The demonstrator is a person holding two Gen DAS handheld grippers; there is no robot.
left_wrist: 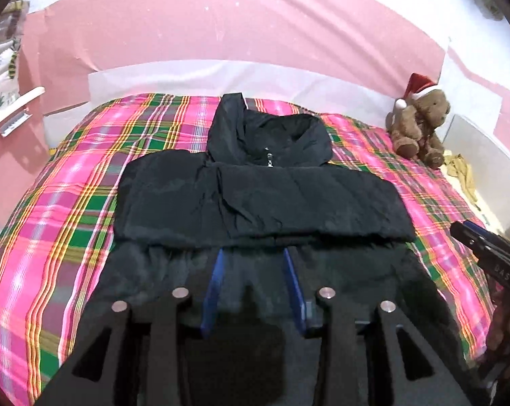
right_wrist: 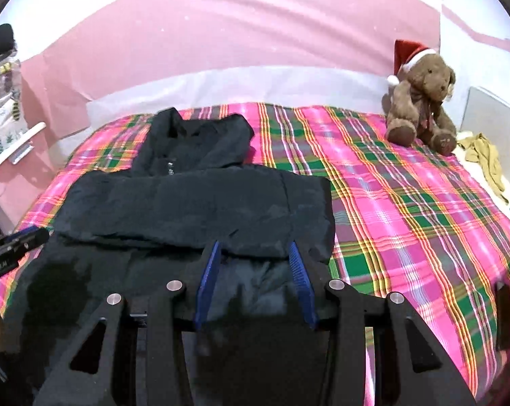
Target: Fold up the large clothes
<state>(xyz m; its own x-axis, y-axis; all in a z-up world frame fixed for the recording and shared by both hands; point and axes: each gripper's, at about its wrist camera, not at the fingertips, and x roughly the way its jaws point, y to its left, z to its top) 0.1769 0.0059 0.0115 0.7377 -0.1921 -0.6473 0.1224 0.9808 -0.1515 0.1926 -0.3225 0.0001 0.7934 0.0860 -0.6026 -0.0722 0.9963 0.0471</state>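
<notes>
The left hand-held gripper (left_wrist: 253, 253) is seen with its blue fingers (left_wrist: 214, 284) spread apart and nothing gripped between them; the tips are placed over the lower part of the jacket (left_wrist: 255, 193), near the edge of the folded sleeves. The right hand-held gripper (right_wrist: 253, 247) is likewise held wide, with nothing between its fingers (right_wrist: 300, 280), and is set over the right side of the jacket's lower part; whether either pair of tips touches the cloth cannot be told. In the left wrist view the right hand-held gripper is seen at the right edge, beside the jacket's right side; in the right wrist view the left one is seen at the left edge. The black jacket is laid flat on the bed (left_wrist: 69, 182), front up, with both sleeves folded across the chest as a band and the hood (left_wrist: 272, 132) spread toward the pink wall (left_wrist: 221, 27). A zip pull (left_wrist: 269, 159) is visible below the collar. The bed is covered by a pink and green plaid sheet. A teddy bear (right_wrist: 420, 105) in a red Santa hat is seated at the far right corner, well apart from the jacket.
</notes>
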